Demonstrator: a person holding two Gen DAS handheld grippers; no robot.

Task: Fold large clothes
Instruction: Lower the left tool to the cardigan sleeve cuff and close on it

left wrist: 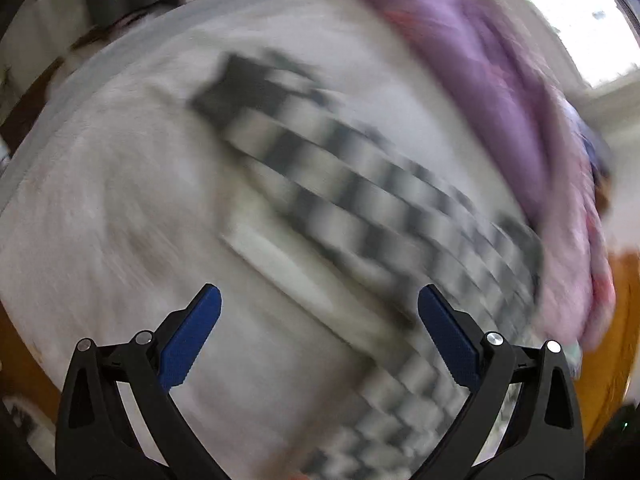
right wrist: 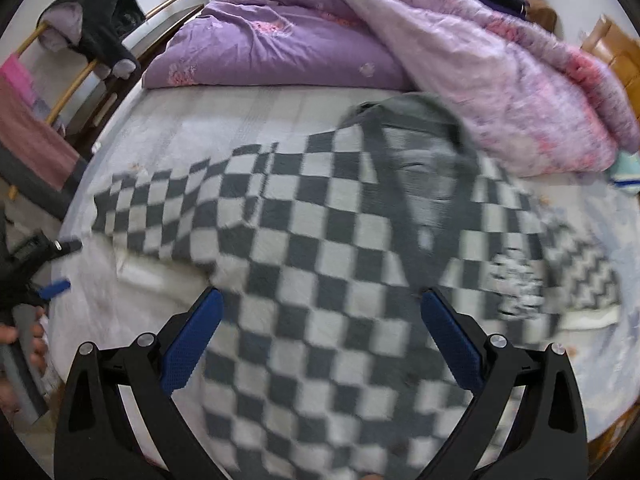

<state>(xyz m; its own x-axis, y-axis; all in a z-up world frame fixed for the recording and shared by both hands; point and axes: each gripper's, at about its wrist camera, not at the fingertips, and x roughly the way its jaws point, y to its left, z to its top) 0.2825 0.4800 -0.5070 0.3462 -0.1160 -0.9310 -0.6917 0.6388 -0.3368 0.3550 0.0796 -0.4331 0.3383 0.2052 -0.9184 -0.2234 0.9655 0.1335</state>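
A grey-and-white checkered sweater (right wrist: pixel 304 248) lies spread on the bed sheet (right wrist: pixel 192 120), its dark neckline toward the quilt. My right gripper (right wrist: pixel 322 304) is open and empty, hovering over the sweater's lower part. My left gripper (left wrist: pixel 319 300) is open and empty above the white sheet (left wrist: pixel 120 200); the view is motion-blurred, and the sweater (left wrist: pixel 360 184) runs diagonally ahead of it. The left gripper also shows at the left edge of the right wrist view (right wrist: pixel 52 268), beside the sweater's sleeve end.
A purple quilt (right wrist: pixel 280 44) and a pink floral quilt (right wrist: pixel 520 92) are heaped at the far end of the bed. A rack with a dark jacket (right wrist: pixel 100 28) and towels stands at the left. A patterned cloth (right wrist: pixel 580 276) lies at the right.
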